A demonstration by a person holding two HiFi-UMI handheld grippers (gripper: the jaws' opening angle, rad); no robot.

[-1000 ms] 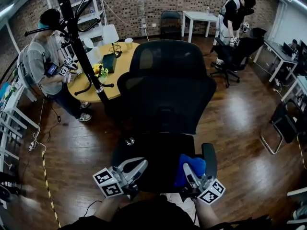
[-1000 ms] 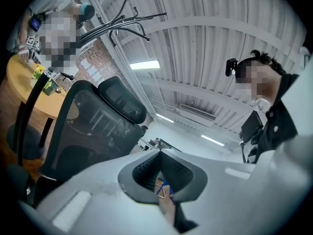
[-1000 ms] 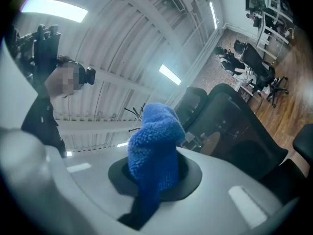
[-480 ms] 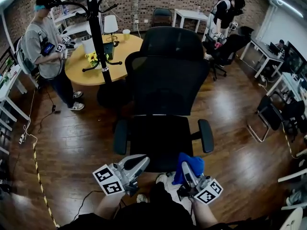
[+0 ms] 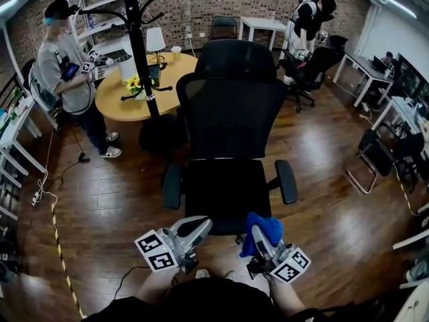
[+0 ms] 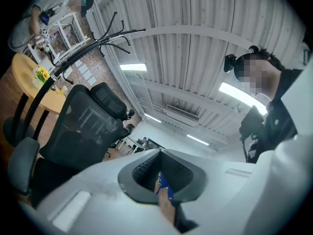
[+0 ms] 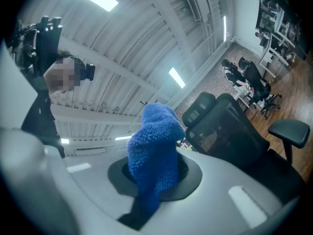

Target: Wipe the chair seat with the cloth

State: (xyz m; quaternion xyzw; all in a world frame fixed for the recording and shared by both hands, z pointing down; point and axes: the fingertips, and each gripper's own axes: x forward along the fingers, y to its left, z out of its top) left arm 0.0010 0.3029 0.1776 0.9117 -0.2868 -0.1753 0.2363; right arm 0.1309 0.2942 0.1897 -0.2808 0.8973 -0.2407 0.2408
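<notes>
Right gripper view: cloth (image 7: 154, 141) pinched in right tool (image 7: 155, 174).

What I can't make out from here

The cloth (image 7: 155, 146) covers the pad faces of the right gripper (image 7: 153, 174) at lower centre of its view. My forearms (image 5: 153, 288) run off the head view's bottom edge. Items on the round table (image 5: 117, 102), upper left, are too small to name.

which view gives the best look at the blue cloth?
Right gripper view: the blue cloth fills the centre, pinched in the right claw, with its weave visible. The head view shows it small at that claw's tip, near the chair seat's front edge. The left gripper view shows only a blue sliver past its jaws, unclear.
</notes>
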